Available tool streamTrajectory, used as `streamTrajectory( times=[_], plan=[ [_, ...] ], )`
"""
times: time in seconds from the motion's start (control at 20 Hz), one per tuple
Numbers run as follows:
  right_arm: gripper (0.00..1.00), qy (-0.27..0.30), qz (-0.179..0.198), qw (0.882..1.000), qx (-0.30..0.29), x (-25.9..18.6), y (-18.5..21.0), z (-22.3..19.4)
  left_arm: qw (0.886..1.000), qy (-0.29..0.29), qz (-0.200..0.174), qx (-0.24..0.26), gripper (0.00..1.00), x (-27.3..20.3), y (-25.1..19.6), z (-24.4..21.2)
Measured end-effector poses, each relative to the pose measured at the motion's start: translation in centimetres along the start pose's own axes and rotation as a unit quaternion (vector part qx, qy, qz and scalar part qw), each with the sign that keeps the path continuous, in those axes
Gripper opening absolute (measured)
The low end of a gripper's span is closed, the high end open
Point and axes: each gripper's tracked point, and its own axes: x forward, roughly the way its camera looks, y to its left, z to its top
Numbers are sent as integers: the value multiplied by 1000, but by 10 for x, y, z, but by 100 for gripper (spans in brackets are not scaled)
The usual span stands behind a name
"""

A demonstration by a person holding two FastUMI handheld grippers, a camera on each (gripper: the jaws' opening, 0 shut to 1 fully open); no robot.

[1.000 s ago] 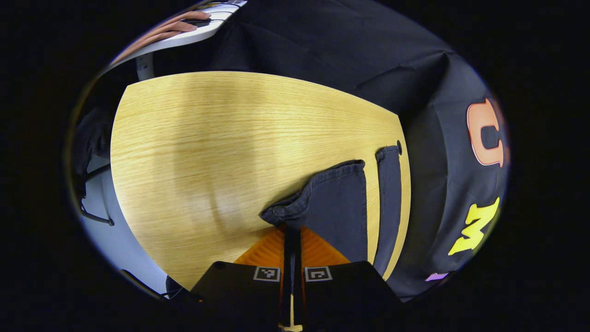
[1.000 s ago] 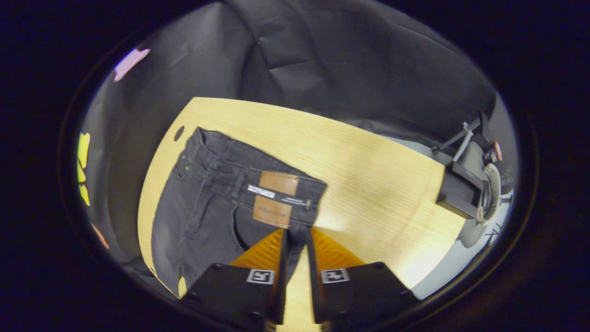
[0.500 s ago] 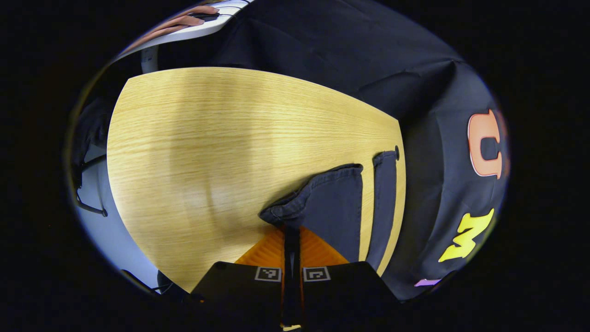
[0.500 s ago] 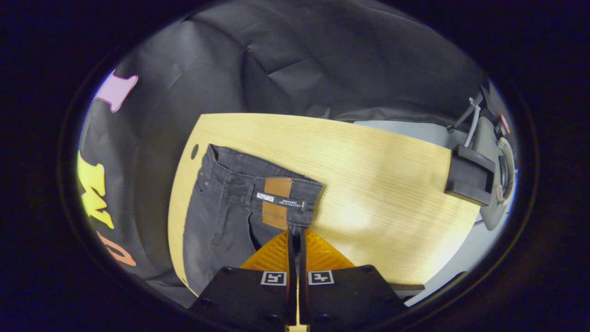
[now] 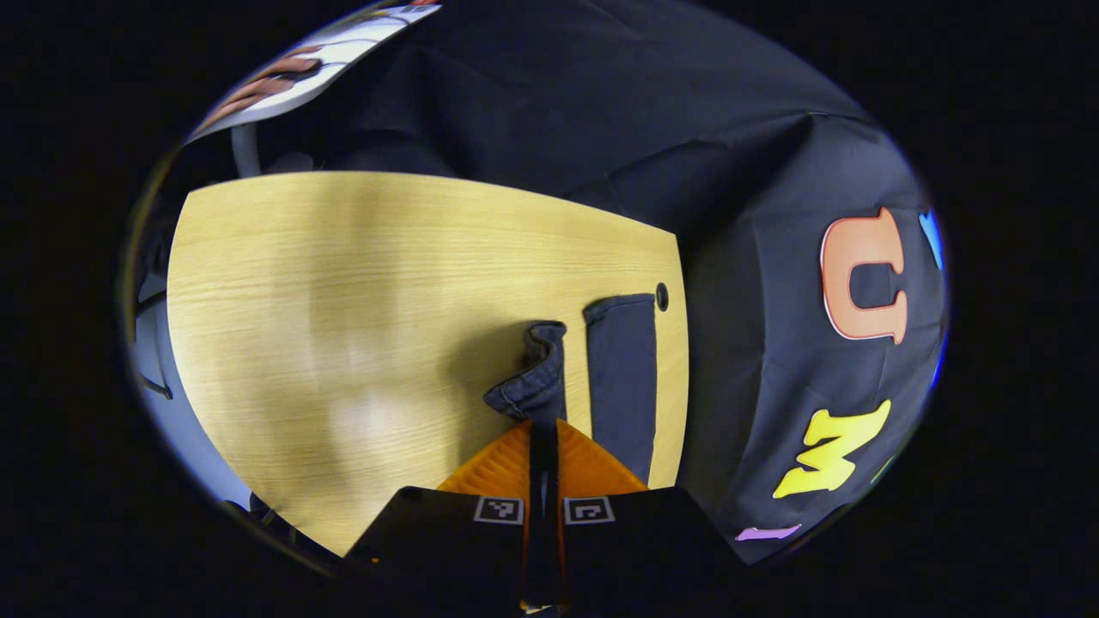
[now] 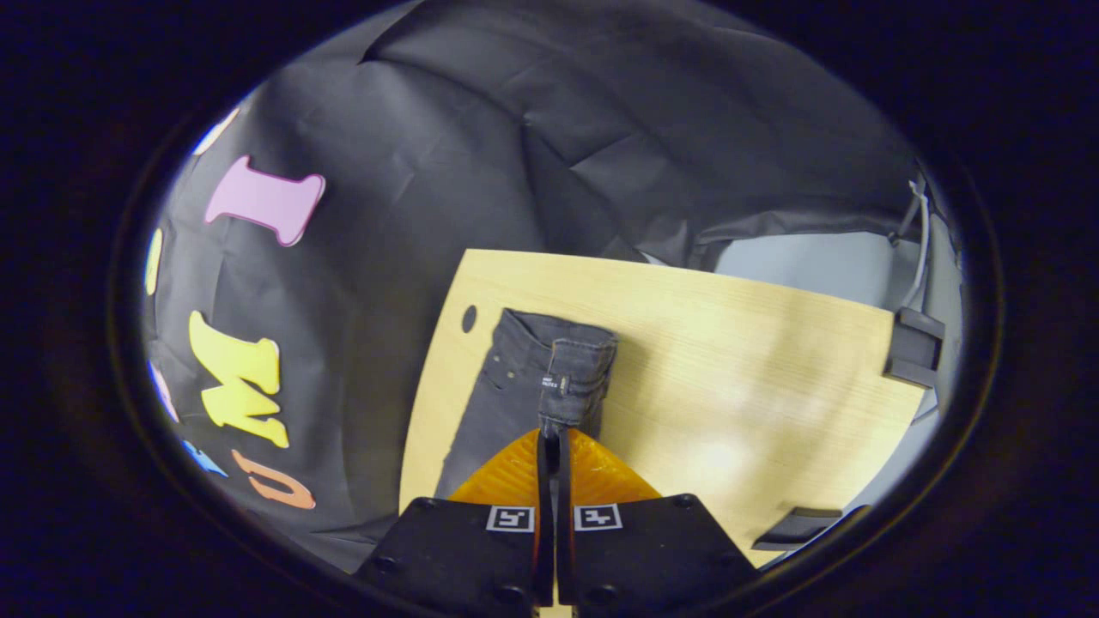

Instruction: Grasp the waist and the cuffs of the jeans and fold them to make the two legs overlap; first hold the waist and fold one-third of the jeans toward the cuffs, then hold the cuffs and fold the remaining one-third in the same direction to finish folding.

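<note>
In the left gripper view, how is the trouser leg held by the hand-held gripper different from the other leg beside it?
The held leg is lifted and bunched, its cuff curled up at the tips of the left hand-held gripper; the other leg lies flat on the wooden table. The held leg looks narrow and crumpled, the other leg wide and smooth. The other leg lies nearer the table's edge with the hole. Both are of the same dark denim.

Light wood worktop [image 5: 343, 283], small round hole [image 5: 661, 296] near its corner. Black cloth wall [image 6: 601, 129] behind. Black bracket [image 6: 914, 348] clamped on worktop's right edge.
</note>
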Motion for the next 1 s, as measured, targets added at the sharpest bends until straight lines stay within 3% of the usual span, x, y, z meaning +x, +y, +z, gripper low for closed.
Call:
streamTrajectory(
  times=[0.15,0.4,0.75,1.0],
  plan=[
    [2,-2,34,999,0,10,38,10,1000,-15,-16,-15,3,18,-43,8],
    [2,-13,79,997,19,51,85,29,998,-35,-6,-53,3,62,-79,24],
    [2,-36,100,994,20,113,110,47,996,-34,-34,-70,3,131,-138,34],
    [2,-42,96,994,14,160,114,52,997,-28,-30,-65,4,186,-142,30]
  ],
)
